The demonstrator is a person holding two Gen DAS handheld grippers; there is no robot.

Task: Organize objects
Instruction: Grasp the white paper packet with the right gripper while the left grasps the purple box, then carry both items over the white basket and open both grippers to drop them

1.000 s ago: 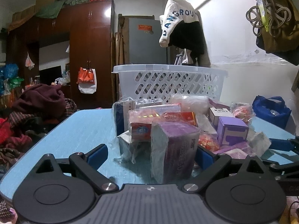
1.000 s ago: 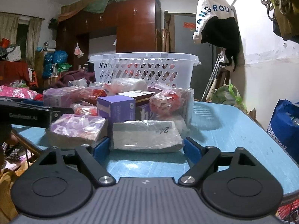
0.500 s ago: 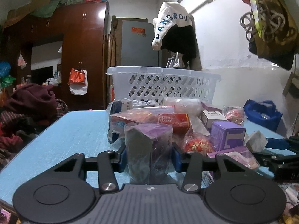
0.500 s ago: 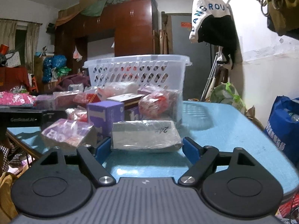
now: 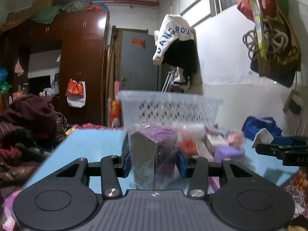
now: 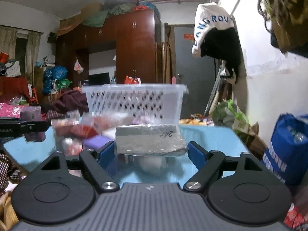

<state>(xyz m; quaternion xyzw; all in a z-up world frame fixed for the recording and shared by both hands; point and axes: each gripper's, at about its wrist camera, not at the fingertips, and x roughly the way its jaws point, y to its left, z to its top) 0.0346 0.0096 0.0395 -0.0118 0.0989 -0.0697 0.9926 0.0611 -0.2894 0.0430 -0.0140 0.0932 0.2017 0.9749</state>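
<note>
1. The left gripper (image 5: 153,160) points almost level, tipped a little down. Its blue fingers (image 5: 127,161) squeeze a purple box (image 5: 154,154) wrapped in clear plastic. The box stands upright between them, up off the blue table (image 5: 92,144).
2. The right gripper (image 6: 152,151) points the same way. Its fingers (image 6: 105,153) stand wide and press the two ends of a flat grey pack (image 6: 150,140). The pack lies flat between them, clear of the table.
3. Past both sets of fingers, more packs (image 5: 211,140) lie in a blurry heap. Behind the heap stands a white basket (image 6: 134,102).
</note>
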